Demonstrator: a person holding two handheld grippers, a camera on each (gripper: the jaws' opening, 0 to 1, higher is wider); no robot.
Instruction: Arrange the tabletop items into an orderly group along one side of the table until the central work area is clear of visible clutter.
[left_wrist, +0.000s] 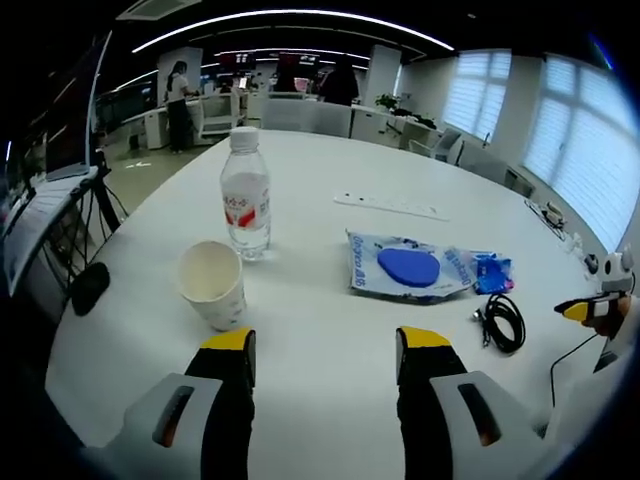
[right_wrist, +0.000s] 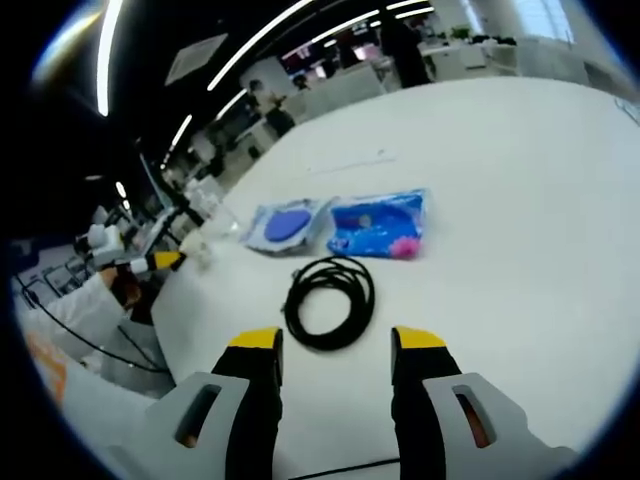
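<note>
On the white round table (left_wrist: 330, 170) stand a clear water bottle (left_wrist: 245, 195) and a paper cup (left_wrist: 212, 285), just ahead and left of my left gripper (left_wrist: 327, 345), which is open and holds nothing. To the right lie a clear packet with a blue disc (left_wrist: 408, 268), a small blue pack (left_wrist: 490, 270) and a coiled black cable (left_wrist: 503, 320). My right gripper (left_wrist: 585, 310) enters at the far right. In the right gripper view, my right gripper (right_wrist: 337, 340) is open just short of the cable (right_wrist: 330, 300). Beyond it lie the disc packet (right_wrist: 288, 224) and the blue pack (right_wrist: 382, 224).
A white power strip (left_wrist: 390, 207) lies farther back on the table. A dark object (left_wrist: 88, 287) sits off the table's left edge beside a desk with cables. The left gripper (right_wrist: 160, 262) and a sleeve show beside the cup (right_wrist: 195, 248). People stand in the far office.
</note>
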